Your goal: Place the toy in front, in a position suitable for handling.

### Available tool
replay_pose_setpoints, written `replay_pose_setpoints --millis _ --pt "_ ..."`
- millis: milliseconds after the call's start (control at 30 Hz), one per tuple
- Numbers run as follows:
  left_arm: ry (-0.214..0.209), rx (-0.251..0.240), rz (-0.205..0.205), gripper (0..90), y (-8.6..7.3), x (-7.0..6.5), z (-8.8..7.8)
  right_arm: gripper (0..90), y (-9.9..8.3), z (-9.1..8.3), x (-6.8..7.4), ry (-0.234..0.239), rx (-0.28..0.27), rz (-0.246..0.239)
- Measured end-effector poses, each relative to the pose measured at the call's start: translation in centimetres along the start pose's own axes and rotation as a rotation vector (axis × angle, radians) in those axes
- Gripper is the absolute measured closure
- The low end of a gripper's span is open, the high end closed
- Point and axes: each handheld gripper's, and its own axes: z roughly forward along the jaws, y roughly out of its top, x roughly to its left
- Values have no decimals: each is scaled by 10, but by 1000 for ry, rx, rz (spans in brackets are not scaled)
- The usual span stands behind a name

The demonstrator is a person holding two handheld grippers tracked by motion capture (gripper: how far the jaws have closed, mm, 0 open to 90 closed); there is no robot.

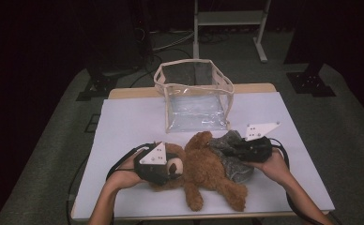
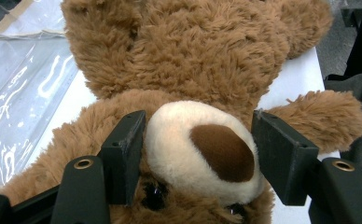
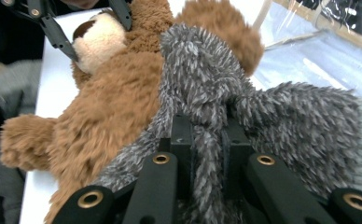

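From above, I count one brown teddy bear (image 1: pixel 207 171) lying on its back on the white table (image 1: pixel 124 126), one grey fuzzy garment (image 1: pixel 231 157) bunched over its upper body, and one clear plastic bag (image 1: pixel 195 96) with a cream trim standing open just behind them. My left gripper (image 1: pixel 173 169) sits at the bear's head on the left, and my right gripper (image 1: pixel 236 149) rests on the grey garment at the right. I see two forearms coming in from the bottom edge, one per gripper.

Along the left gripper view, my two black jaws stand on either side of the bear's cream muzzle (image 2: pixel 202 151), with its single brown nose between them. The left gripper (image 2: pixel 198 154) has the muzzle pinched, both pads pressed into the plush. One clear bag (image 2: pixel 25 93) lies off to the left.

Along the right gripper view, my right gripper (image 3: pixel 208 140) is clamped tight on one fold of the grey garment (image 3: pixel 286 126), the fuzzy cloth squeezed between the two jaws. The bear (image 3: pixel 109 107) lies just beside it, touching the cloth, with my other gripper at its muzzle at the top left.
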Motion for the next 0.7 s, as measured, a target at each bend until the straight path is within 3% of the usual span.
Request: replay_pose_setpoints --millis 100,133,300,500,633,700 --pt "2 -1 -1 365 0 0 0 785 -13 -4 0 12 -30 33" --pt "3 -3 -4 365 0 1 1 786 -25 -8 3 21 -41 56" --pt "4 -2 -9 365 1 2 1 786 -44 -13 12 26 -8 69" --pt "3 -5 -12 365 0 3 1 786 -42 -19 15 33 -41 59" --pt "0 -8 -12 365 -1 4 1 786 -49 -12 16 48 -26 66" --pt "1 -12 -18 364 -1 4 1 787 -54 -9 16 53 8 68"
